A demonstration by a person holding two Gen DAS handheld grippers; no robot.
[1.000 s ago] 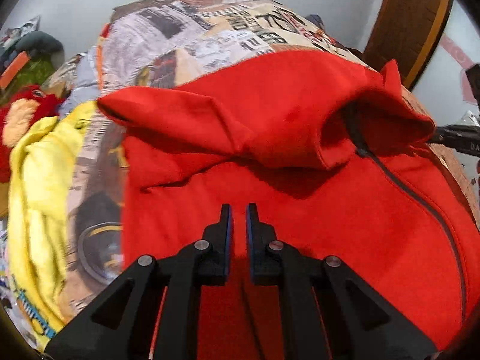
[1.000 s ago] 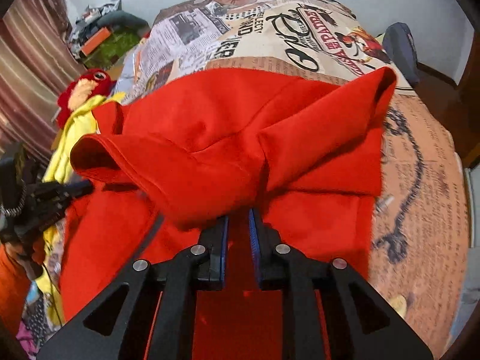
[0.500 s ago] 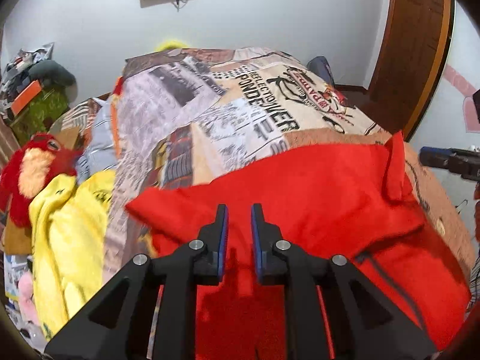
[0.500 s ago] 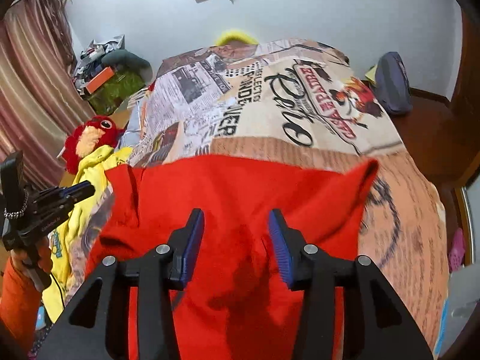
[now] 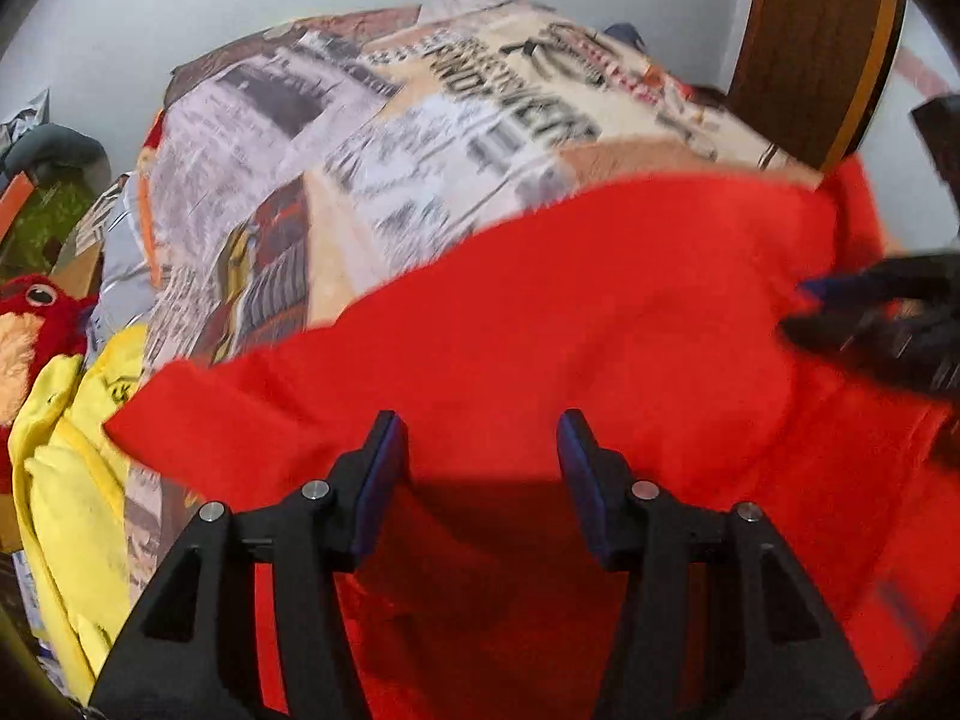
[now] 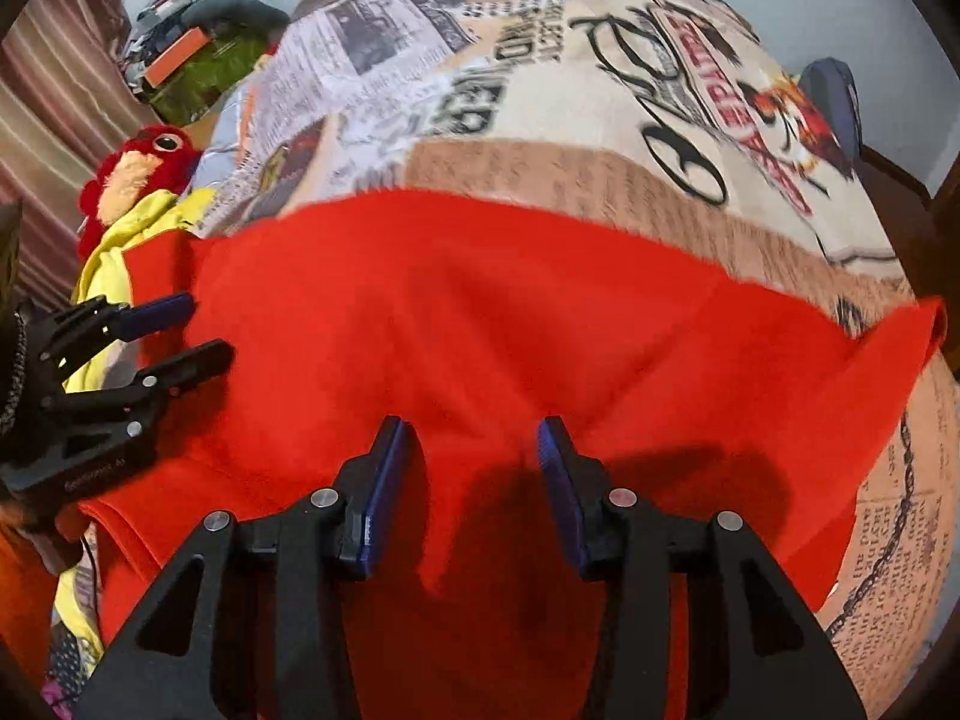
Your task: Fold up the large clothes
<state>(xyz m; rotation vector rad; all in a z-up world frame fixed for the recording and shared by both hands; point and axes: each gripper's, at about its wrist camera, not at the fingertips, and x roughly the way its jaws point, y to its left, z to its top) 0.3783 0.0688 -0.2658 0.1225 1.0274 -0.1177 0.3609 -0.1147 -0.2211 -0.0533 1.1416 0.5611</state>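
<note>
Covering most of both views is a bed under a newspaper-print quilt (image 6: 540,90) in beige, grey and black lettering. Across its near half lies the large red fleece garment (image 5: 570,312), folded over on itself, its far edge running straight across the quilt and 1 corner sticking out toward the quilt's right edge in the right wrist view. A crumpled yellow cloth (image 5: 66,480) lies bunched along the bed's left side, touching the garment's left edge, with a red plush bird toy (image 6: 141,171) just beyond it. The left gripper (image 5: 477,456) hangs above the garment, its jaws opening, blue pads apart and pressing nothing. The right gripper (image 6: 468,450) is likewise opening above the red fabric, with a raised fold between its pads but unclamped.
</note>
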